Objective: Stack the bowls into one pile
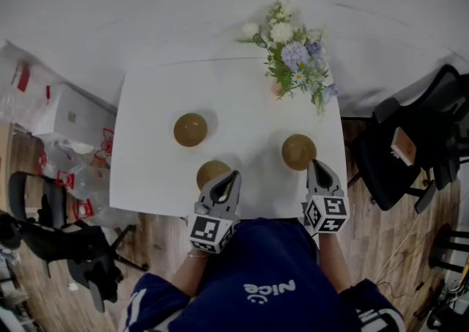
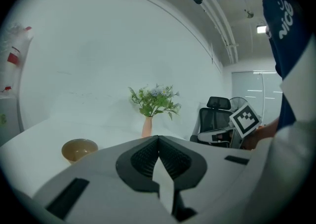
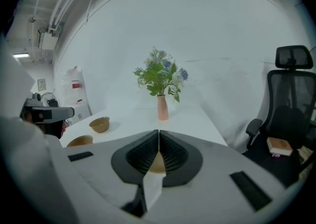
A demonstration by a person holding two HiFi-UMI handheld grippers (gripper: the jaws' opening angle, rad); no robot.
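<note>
Three brown bowls sit apart on the white desk [image 1: 242, 100]; the left bowl [image 1: 190, 129] lies toward the left edge; the near bowl [image 1: 212, 172] sits at the near edge beside the left gripper [image 1: 234, 175]; the right bowl [image 1: 299, 152] sits just beyond the right gripper [image 1: 314, 164]; both grippers' jaws are pressed together, empty; the navy shirt [image 1: 270, 292] reads "nice".

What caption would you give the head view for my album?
Left gripper and right gripper, both shut, near three unstacked bowls on a white table with flowers.
</note>
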